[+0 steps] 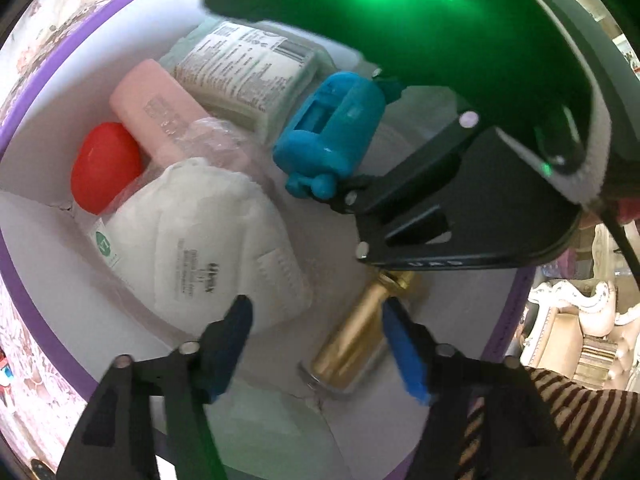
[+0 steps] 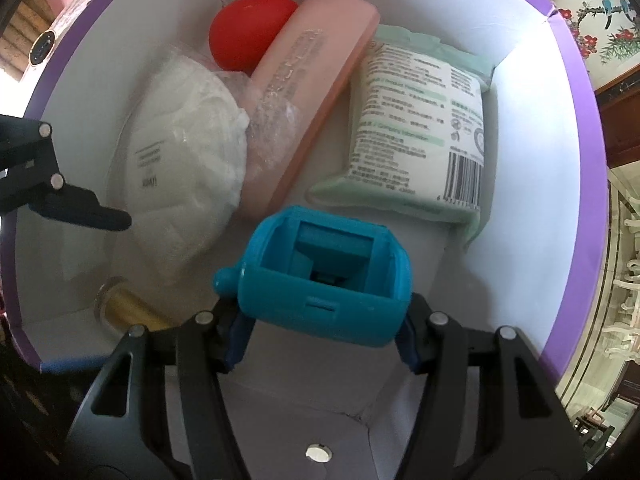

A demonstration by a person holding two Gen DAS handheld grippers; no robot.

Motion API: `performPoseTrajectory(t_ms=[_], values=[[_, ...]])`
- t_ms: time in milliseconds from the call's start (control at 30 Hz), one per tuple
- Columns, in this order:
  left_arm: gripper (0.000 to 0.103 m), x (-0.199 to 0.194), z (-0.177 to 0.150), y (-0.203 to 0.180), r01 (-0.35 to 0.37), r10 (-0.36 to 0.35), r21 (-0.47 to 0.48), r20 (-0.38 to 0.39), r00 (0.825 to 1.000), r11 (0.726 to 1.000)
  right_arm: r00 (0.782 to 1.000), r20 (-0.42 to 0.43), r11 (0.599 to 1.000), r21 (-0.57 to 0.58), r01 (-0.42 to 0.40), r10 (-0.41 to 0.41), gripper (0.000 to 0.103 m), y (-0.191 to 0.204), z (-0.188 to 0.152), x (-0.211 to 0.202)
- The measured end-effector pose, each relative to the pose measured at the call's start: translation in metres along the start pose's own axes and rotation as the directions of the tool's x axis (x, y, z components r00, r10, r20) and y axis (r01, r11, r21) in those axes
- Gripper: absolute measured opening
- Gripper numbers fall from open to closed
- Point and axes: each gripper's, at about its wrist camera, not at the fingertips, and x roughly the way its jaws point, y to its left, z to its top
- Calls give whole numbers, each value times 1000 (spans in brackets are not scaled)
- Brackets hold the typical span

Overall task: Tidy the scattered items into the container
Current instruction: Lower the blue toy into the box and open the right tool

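A round white box with a purple rim holds a red egg-shaped thing, a pink case, a white face mask and a pack of wipes. A gold bottle lies on the box floor. My left gripper hangs open over it, with the bottle close by one blue pad. My right gripper is shut on a blue plastic holder, held above the box floor.
Floral cloth surrounds the box. A striped sleeve shows at the lower right of the left wrist view, with pale ornate furniture behind. One left finger reaches in from the left of the right wrist view.
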Motion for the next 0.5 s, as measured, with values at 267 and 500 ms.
performPoseTrajectory(t_ms=[267,500], values=[[78,-13,-10,-2,4,-4,11,20,1000,1000,1000,-2,999,35,-22,22,64,1,-8,-6],[82,-35,-20,5,29,-28,-16,81,996,999,993,63,989,105,-105,99,65,-4,-29,-30]])
